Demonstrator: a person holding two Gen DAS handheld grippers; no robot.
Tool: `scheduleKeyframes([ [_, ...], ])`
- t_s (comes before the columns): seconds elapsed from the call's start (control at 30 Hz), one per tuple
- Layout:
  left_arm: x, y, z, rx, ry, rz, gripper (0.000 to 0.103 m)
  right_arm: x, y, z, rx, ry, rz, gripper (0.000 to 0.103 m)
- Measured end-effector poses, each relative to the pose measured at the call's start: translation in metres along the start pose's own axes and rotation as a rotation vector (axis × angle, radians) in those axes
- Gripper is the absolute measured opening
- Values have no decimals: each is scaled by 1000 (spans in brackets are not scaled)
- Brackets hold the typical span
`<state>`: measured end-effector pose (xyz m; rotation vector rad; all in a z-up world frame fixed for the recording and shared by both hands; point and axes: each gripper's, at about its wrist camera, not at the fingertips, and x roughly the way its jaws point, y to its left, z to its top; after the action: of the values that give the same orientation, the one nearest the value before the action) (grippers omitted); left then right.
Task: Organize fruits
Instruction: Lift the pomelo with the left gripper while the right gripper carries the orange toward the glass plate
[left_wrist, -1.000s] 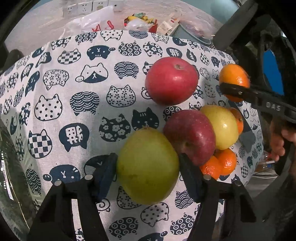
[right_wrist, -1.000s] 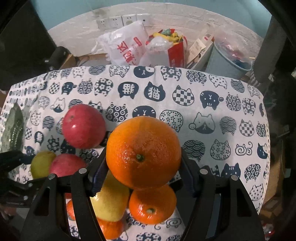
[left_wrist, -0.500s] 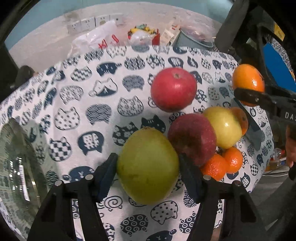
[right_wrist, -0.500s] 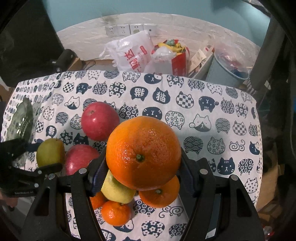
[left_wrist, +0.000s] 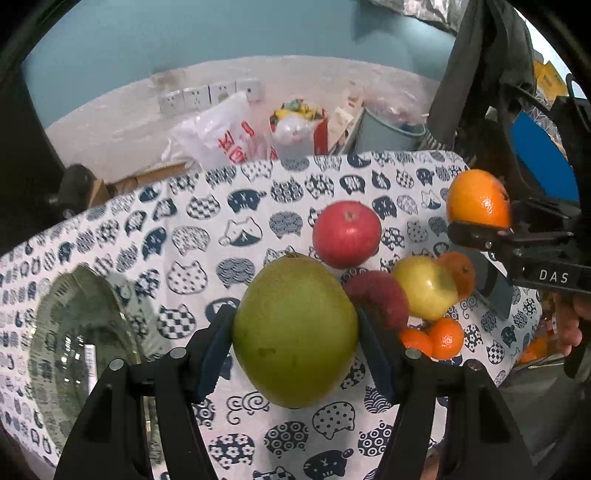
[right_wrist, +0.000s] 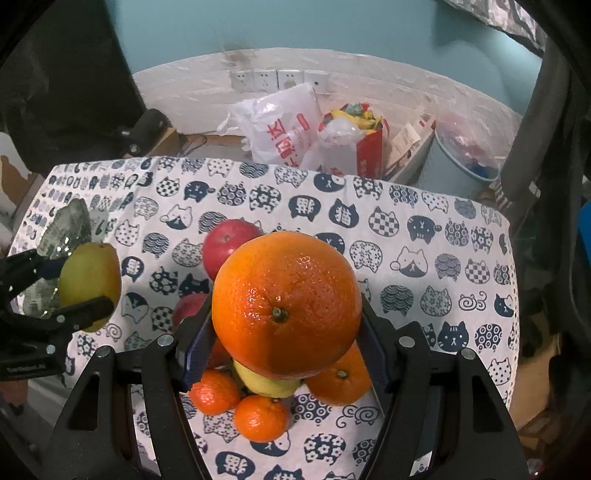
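Jaws clamping green pear (left_wrist: 295, 330), jaws clamping orange (right_wrist: 286, 310)

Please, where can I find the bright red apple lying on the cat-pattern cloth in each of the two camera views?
Left wrist view: the bright red apple lies right of centre on the cloth, above and right of the held green pear.
Right wrist view: the bright red apple lies left of centre, half hidden behind the held big orange.
Shared landmark: the white plastic bag with red print behind the table.
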<state>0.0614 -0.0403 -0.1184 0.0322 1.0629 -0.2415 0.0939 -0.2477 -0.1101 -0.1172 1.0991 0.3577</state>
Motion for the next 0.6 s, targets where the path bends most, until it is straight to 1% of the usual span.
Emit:
scheduleKeyframes([
  [0.23,-25,1,1,2,-56,7,68,-16,15,2,-20,-36,7,69],
  [0.6,-48,9,-4,-6,-106,22,68,-27,36,7,-52,-66,36,69],
])
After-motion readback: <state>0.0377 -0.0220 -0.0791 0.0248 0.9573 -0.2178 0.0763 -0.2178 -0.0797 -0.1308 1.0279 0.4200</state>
